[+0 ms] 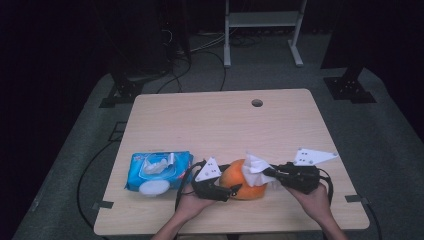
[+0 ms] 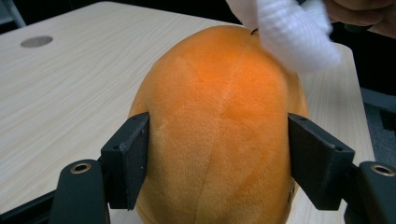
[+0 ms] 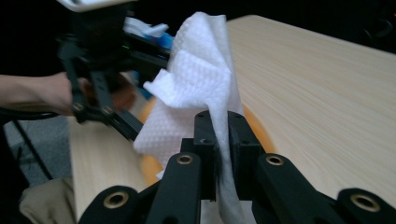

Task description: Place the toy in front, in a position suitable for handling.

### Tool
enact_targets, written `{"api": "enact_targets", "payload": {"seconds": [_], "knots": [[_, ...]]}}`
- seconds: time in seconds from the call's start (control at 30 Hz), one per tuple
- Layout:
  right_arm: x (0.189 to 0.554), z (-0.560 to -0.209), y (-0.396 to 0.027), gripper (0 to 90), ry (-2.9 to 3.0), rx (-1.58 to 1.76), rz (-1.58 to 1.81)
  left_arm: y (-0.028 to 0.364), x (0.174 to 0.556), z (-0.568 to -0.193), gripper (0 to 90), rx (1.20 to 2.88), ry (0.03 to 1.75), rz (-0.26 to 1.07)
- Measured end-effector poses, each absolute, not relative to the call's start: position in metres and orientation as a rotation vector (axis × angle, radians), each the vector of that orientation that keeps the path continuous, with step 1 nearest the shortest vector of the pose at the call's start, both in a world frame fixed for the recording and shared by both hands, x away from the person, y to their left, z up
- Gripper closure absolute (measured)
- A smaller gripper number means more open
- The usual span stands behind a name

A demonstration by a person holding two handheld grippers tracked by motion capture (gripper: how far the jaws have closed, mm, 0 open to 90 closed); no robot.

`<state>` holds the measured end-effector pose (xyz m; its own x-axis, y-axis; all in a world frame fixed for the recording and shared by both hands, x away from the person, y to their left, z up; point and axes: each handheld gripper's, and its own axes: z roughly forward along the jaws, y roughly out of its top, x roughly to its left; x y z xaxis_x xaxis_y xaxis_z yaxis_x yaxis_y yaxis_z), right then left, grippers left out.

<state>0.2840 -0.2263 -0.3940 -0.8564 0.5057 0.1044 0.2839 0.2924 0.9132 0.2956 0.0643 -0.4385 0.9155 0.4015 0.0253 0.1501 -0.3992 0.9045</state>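
An orange plush ball [image 1: 246,181] rests near the table's front edge, between both hands. My left gripper [image 1: 231,190] is shut on the plush ball [image 2: 219,126], its black pads pressing into the two sides. A crumpled white wipe [image 1: 256,167] lies against the ball's top right. My right gripper [image 1: 270,173] is shut on the wipe [image 3: 201,88], which stands up from its jaws. In the left gripper view the wipe [image 2: 289,32] touches the ball's upper right. In the right gripper view the left gripper [image 3: 100,70] shows at the upper left.
A blue pack of wet wipes [image 1: 157,171] lies left of the left hand with its white lid flipped open. The light wooden table [image 1: 210,125] has a round cable hole [image 1: 257,103] near its far edge. A white frame stands on the floor beyond.
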Motion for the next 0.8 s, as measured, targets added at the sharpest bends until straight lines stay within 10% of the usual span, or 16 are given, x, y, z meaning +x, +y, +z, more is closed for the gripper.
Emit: {"api": "enact_targets", "payload": {"seconds": [0.8], "knots": [[0.275,-0.392,-0.210,79.9,2.360,0.607,1.401,0.052,0.283,-0.437,27.2,2.021,0.292,0.338]]}}
